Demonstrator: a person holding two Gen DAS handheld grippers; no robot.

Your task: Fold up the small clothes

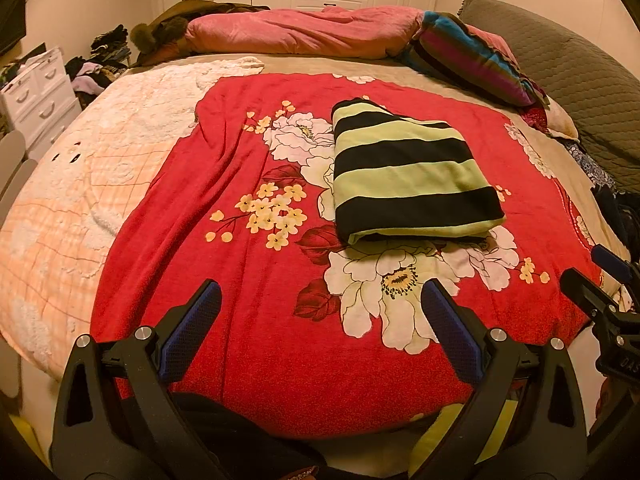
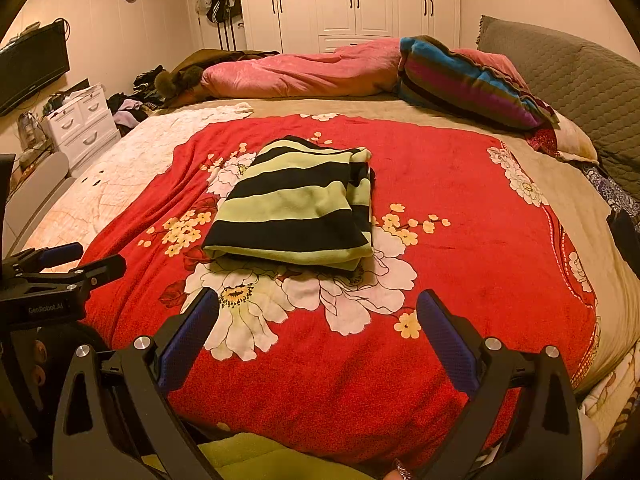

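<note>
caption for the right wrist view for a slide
Open right tool above a folded striped garment on a red floral blanket.

A red floral blanket (image 1: 248, 352) covers the bed (image 1: 60, 216), pink quilt (image 1: 304, 32) behind.

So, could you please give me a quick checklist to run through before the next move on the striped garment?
1. Left gripper open and empty: ok.
2. Right gripper open and empty: ok.
3. Striped garment folded into a compact stack: ok.
4. Garment resting fully on the red floral blanket, away from the bed's edges: ok.
5. Right side edges aligned: not ok, layers show unevenly.
6. Further clothes waiting to be folded within reach: cannot tell.
</note>
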